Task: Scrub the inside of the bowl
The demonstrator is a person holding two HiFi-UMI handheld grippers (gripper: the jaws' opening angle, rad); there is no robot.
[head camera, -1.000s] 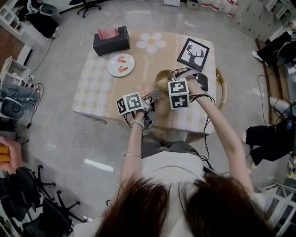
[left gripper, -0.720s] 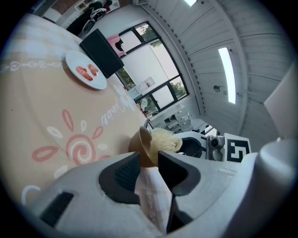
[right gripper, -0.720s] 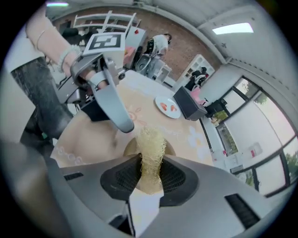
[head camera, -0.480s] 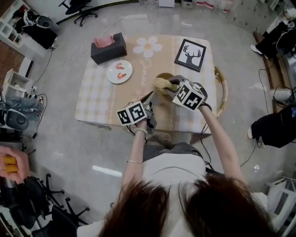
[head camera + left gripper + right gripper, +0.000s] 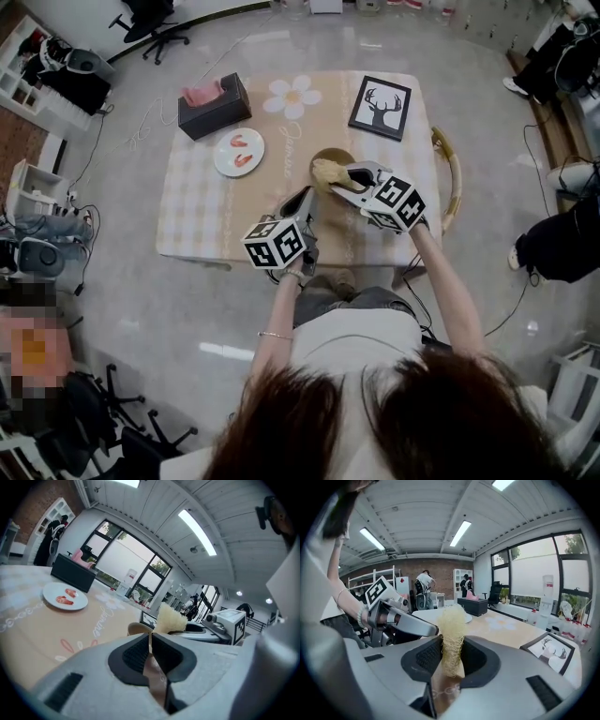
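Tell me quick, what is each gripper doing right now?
Left gripper: jaws have just been closing, now pinching the bowl by its rim.
Right gripper: closed, holding the loofah scrubber.

illegible cursive script (image 5: pixel 293 142) on tablecloth (image 5: pixel 197 206)

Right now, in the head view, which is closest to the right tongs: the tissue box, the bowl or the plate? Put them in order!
Starting from the right tongs:
1. Bowl, right by the tips, mid-table.
2. Plate, farther off toward the picture's left.
3. Tissue box, farthest, near the table's far left corner.
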